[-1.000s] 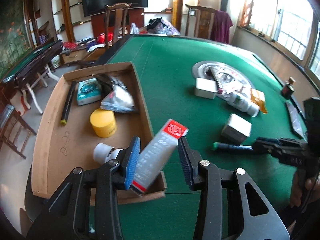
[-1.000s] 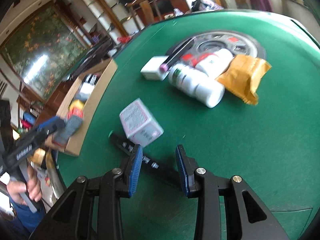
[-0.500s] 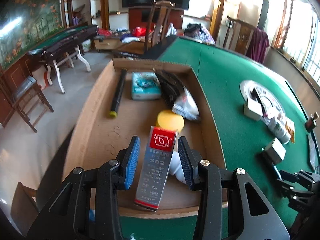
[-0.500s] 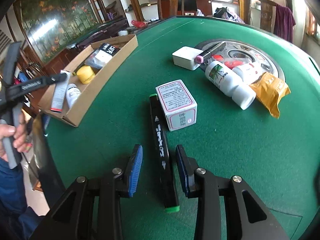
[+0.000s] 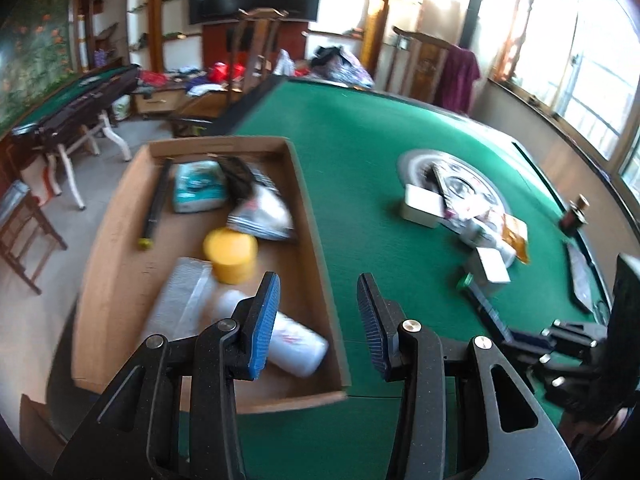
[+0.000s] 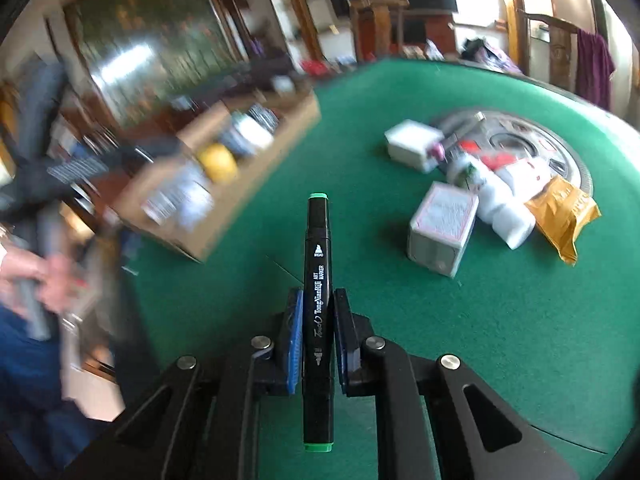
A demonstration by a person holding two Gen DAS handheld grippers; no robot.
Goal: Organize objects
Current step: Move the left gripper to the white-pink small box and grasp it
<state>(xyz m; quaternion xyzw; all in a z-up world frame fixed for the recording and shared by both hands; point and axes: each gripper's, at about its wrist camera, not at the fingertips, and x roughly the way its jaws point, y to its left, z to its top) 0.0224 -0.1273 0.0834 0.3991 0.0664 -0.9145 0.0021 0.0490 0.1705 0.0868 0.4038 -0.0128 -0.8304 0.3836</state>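
Left wrist view: the left gripper [image 5: 318, 322] hangs over the cardboard box [image 5: 308, 208], jaws apart and empty; a glue carton [image 5: 176, 300], yellow tub [image 5: 230, 254] and white bottle [image 5: 296, 344] already lie inside. Right wrist view: the right gripper [image 6: 318, 336] has just clamped its jaws onto the black marker [image 6: 318, 280], lifted off the green counter [image 6: 500, 320]. A small box [image 6: 442, 228], bottles and a yellow packet [image 6: 564, 212] remain unsorted.
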